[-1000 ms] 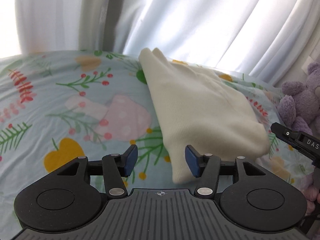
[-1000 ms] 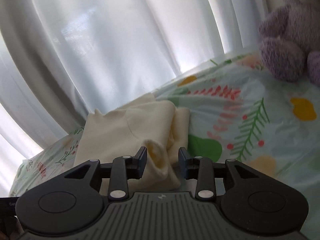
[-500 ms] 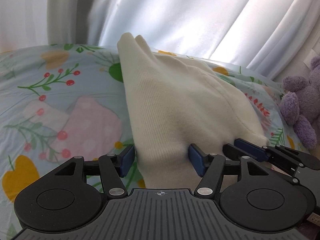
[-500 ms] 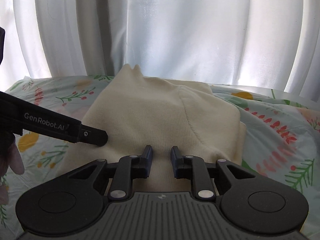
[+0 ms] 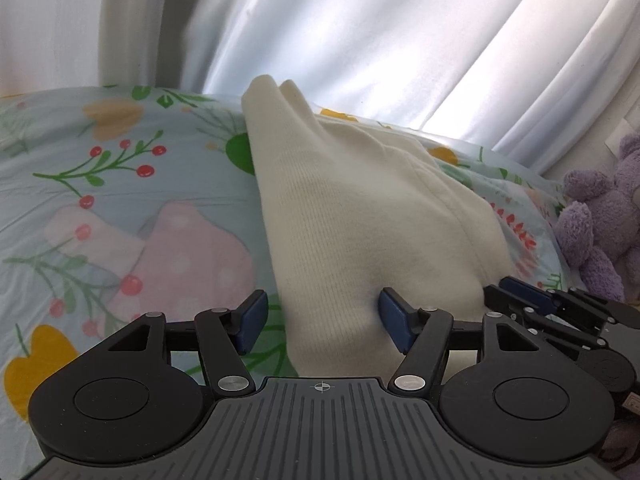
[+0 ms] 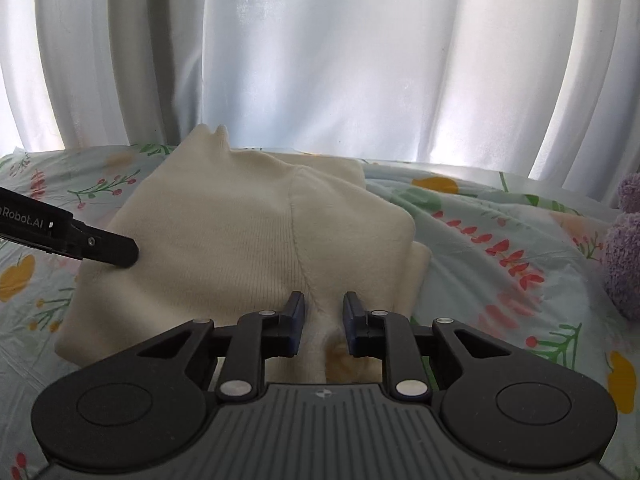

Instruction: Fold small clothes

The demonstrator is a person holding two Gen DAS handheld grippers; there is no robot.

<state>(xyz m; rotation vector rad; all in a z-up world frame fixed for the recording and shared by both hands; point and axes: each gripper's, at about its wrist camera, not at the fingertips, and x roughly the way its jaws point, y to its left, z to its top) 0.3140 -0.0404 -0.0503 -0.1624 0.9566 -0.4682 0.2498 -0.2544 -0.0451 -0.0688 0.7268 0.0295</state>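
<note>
Showing only rightward: seam (image 6: 298,240) on cream garment (image 6: 240,248), between narrowed fingers (image 6: 295,312).

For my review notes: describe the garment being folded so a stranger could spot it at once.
On the floral bedsheet before the white curtains lies the cream knit garment, folded into a soft bundle. It is the only plain, ribbed thing there, unlike the purple plush toy at the side.
</note>
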